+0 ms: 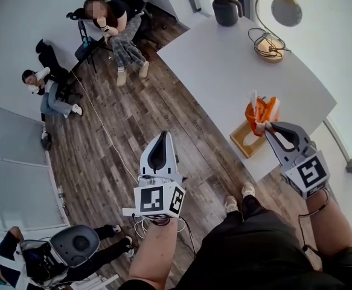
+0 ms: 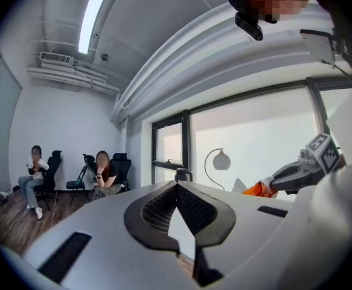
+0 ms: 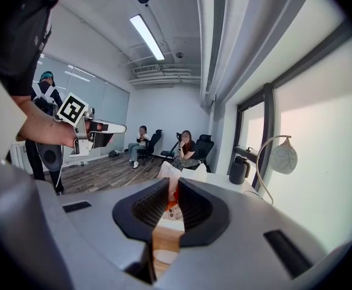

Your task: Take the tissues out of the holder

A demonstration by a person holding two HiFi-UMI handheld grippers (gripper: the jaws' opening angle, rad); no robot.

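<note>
- Two grippers near the white rectangular table (image 1: 224,59).
- Right gripper (image 1: 265,125) at the table's near corner, clamped on a soft orange-and-white tissue pack (image 1: 260,109).
- Tissue pack held above a square light-wood holder (image 1: 243,141) on that table corner; contact between them unclear.
- Left gripper (image 1: 162,136) off the table's edge, over the floor, jaws together and empty.

Bright daylight from the window (image 2: 254,138) fills sharp, fisheye-warped, dark-cornered frames.

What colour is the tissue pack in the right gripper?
The tissue pack is orange with white; best seen in the head view.
</note>
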